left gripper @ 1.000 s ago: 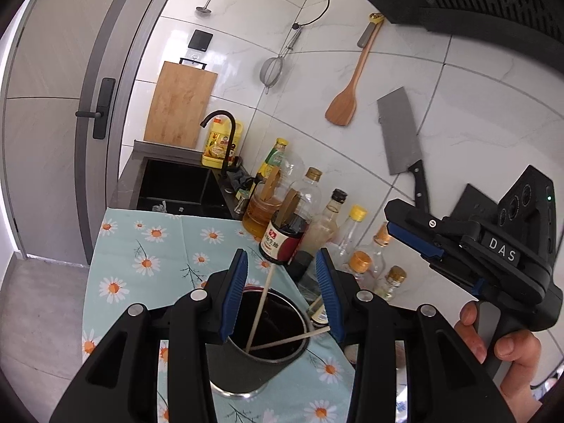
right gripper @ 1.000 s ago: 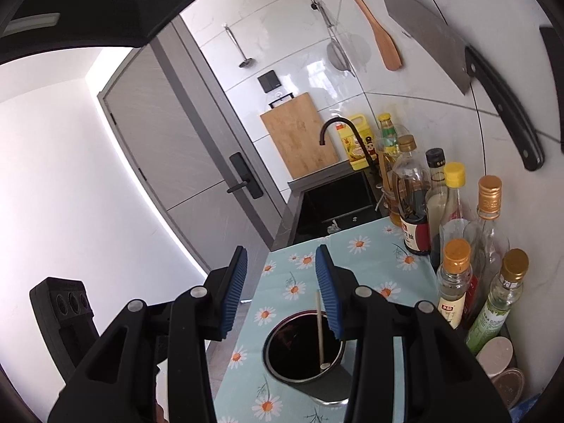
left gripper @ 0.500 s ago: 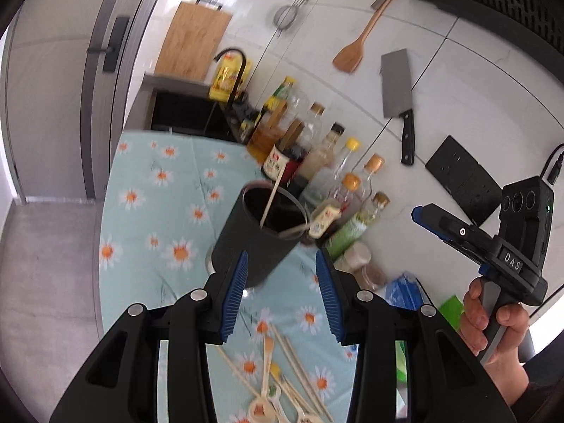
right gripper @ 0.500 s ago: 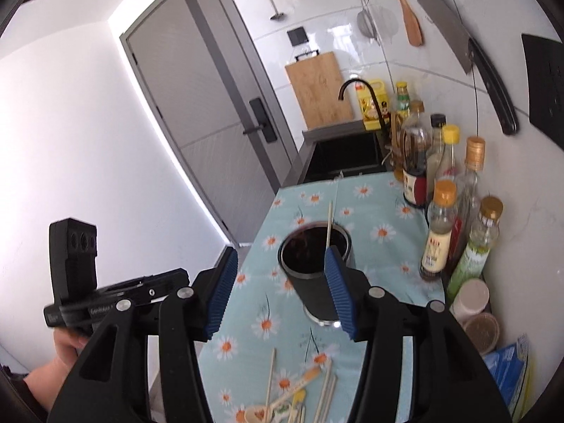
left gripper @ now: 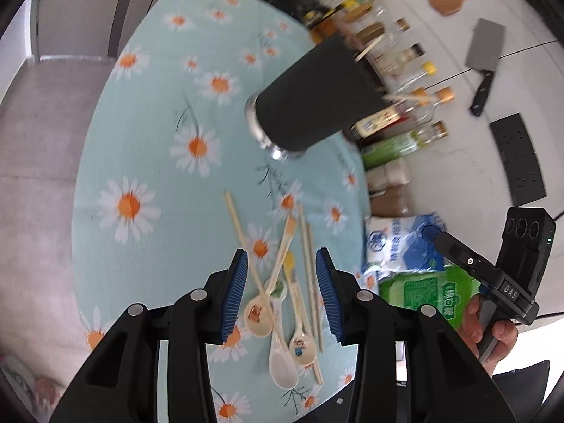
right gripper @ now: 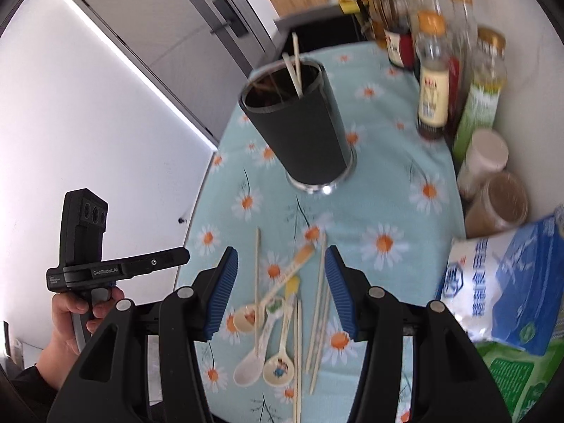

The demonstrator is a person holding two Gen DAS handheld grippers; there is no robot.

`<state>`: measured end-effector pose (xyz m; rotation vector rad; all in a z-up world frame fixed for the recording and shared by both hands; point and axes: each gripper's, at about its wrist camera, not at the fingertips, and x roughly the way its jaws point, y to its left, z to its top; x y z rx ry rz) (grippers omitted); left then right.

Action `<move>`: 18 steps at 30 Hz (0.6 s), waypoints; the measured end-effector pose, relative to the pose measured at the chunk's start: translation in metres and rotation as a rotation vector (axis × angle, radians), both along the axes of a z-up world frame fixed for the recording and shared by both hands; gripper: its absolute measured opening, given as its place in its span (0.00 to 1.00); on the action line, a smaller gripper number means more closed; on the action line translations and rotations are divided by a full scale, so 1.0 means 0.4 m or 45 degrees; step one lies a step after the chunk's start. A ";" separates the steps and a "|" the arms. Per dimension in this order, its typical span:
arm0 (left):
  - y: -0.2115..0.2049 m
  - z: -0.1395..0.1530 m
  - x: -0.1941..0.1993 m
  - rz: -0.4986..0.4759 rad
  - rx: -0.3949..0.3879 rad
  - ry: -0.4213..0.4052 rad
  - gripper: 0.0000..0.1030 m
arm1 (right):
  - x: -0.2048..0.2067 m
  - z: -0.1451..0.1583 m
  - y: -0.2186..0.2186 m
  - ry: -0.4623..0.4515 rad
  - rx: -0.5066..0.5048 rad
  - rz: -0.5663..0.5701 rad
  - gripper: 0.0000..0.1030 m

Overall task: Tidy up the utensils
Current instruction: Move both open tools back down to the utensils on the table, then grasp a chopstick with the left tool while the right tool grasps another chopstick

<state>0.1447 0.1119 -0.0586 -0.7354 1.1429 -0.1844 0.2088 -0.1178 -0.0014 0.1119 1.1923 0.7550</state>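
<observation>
spoons (right gripper: 262,345) + chopsticks (right gripper: 319,303) loose on daisy cloth (right gripper: 384,190), long axes running toward black holder (right gripper: 299,130), bowls nearest me | holder upright, 2 sticks in | bottles (right gripper: 431,81) by tiled wall, grey door left | my left gripper (left gripper: 281,294) & right gripper (right gripper: 280,289) both gaping, empty, above pile; right jaws just widened

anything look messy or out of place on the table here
Yes: spoons and chopsticks lie crisscrossed in a loose heap on the daisy tablecloth, short of the dark utensil holder, which holds only a few chopsticks. Nothing looks spilled or broken.
</observation>
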 end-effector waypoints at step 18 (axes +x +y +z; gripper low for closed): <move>-0.083 -0.189 0.105 -0.013 0.018 0.368 0.36 | 0.005 -0.214 -0.023 0.435 -0.138 -0.023 0.48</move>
